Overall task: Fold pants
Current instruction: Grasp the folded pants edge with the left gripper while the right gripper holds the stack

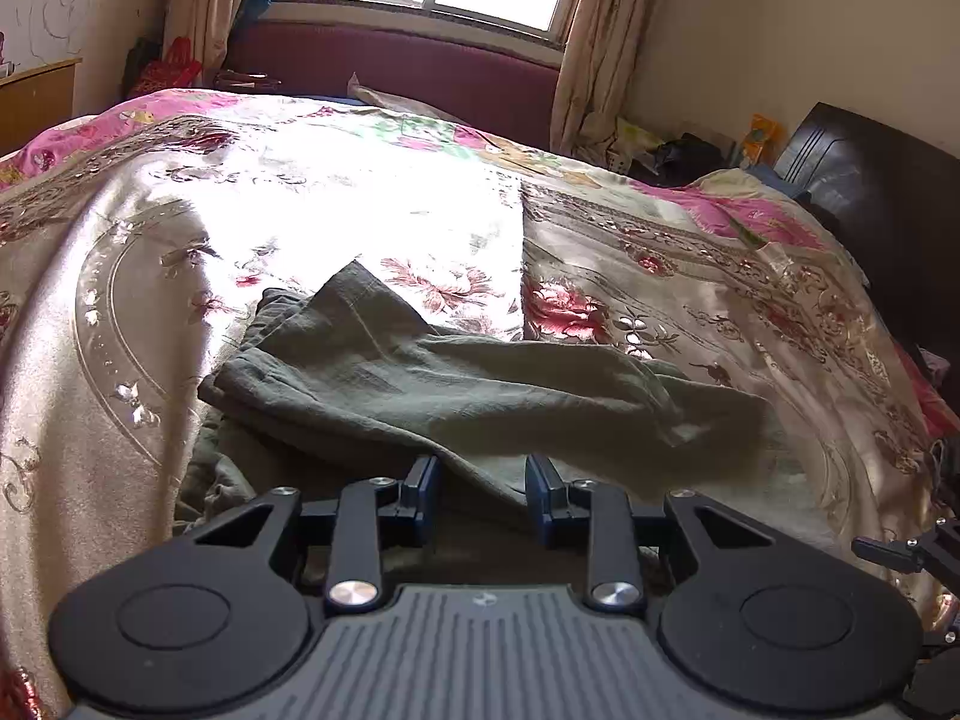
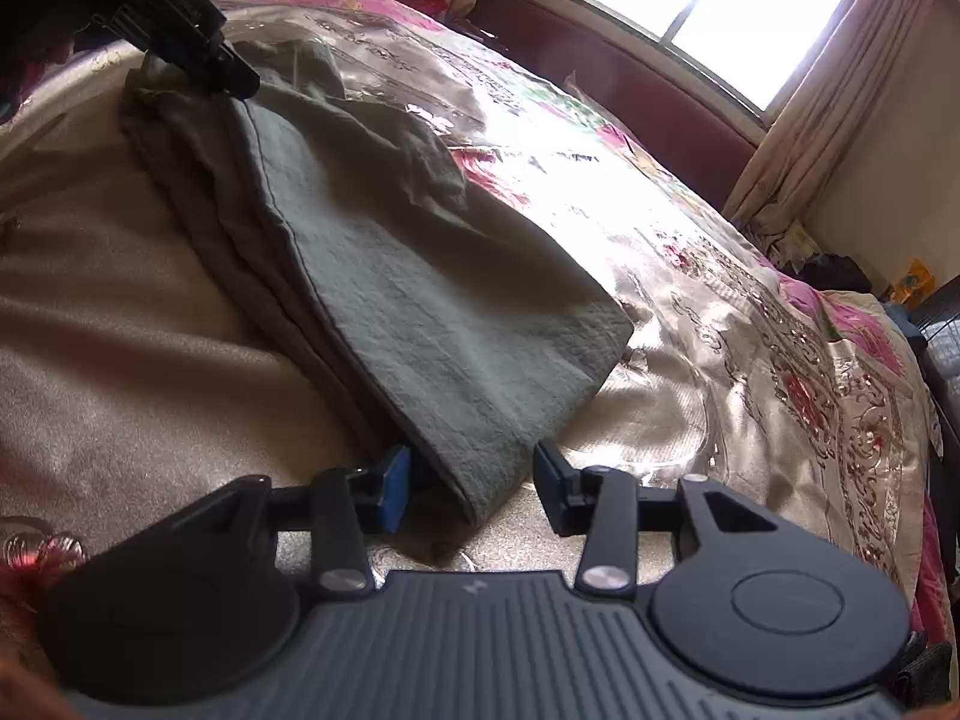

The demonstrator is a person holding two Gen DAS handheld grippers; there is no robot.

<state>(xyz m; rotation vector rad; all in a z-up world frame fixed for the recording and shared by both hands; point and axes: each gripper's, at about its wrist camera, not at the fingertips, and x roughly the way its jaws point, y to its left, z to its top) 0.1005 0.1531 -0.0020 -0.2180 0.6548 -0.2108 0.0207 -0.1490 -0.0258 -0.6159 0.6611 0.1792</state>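
**Crinkled olive pants on glossy bedspread**

The pants [image 2: 420, 276], soft wrinkled cotton folded into a layered slab, lie on the satin floral bedspread [image 2: 750, 360]. Right gripper [image 2: 471, 480] straddles the hem corner, pads apart, not pinching. Left gripper [image 1: 483, 495] likewise straddles fabric, unclenched.

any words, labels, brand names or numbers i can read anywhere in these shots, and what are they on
No readable text anywhere.
Left gripper: a small pale emblem on its grey body, a mark, no letters.
Right gripper: the same kind of emblem, no letters.
Orange packet by the wall: any print is too small and blurred to read.
Pants and bedspread: no label showing, only a floral pattern.
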